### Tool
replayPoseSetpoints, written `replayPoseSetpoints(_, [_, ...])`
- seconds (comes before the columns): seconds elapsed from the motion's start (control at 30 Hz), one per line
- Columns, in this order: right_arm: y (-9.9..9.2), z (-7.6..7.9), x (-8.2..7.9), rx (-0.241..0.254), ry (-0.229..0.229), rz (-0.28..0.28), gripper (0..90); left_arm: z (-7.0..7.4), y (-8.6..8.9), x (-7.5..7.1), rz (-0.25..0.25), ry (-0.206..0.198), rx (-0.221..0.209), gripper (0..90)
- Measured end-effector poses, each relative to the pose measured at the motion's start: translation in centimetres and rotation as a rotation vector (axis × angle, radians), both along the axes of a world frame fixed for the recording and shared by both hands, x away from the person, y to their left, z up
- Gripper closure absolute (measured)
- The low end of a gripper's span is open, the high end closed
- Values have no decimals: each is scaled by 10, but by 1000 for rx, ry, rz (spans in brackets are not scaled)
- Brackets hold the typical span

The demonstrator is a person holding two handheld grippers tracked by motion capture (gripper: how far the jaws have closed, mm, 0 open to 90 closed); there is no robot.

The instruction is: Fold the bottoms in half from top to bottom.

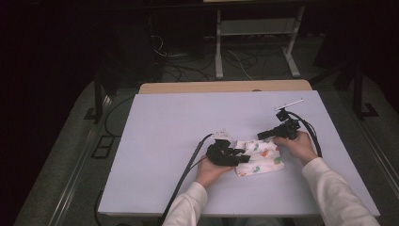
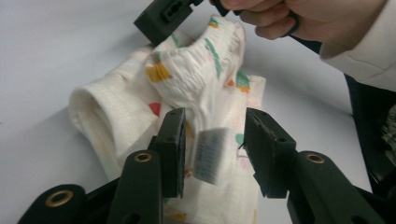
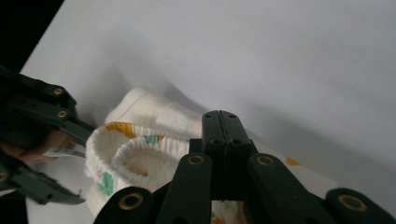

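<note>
Here, from the high view, a small white printed garment [image 1: 259, 157] lies on the bench [image 1: 164, 141] near the person's edge, between the left tool [image 1: 242, 157] and the right tool [image 1: 263, 134]. In the left gripper view, the left tool [image 2: 212, 149] stands spread, its pads clear of the cloth and its label [image 2: 211, 156]. In the right gripper view, the right tool [image 3: 219, 128] looks pressed together at the elastic waistband [image 3: 140, 154]; whether it pinches fabric I cannot tell. Likely risk: with one side loose, any pull could drag or unfold the garment.
</note>
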State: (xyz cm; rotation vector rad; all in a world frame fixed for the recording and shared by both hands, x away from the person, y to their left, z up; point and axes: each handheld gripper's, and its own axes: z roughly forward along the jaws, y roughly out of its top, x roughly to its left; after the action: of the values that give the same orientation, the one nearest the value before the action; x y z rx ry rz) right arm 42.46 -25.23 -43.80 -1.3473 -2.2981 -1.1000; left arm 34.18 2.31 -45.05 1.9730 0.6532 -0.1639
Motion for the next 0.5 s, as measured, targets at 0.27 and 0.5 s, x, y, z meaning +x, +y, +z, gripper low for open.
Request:
replayPoseSetpoints(0.27, [2,-6,1,-16,29,13,890,9,8,1,32,0,-40,429])
replayPoseSetpoints(0.5, [-2,-2,-7,-4,37,42,890,15,18,5,100,-9,-97,402])
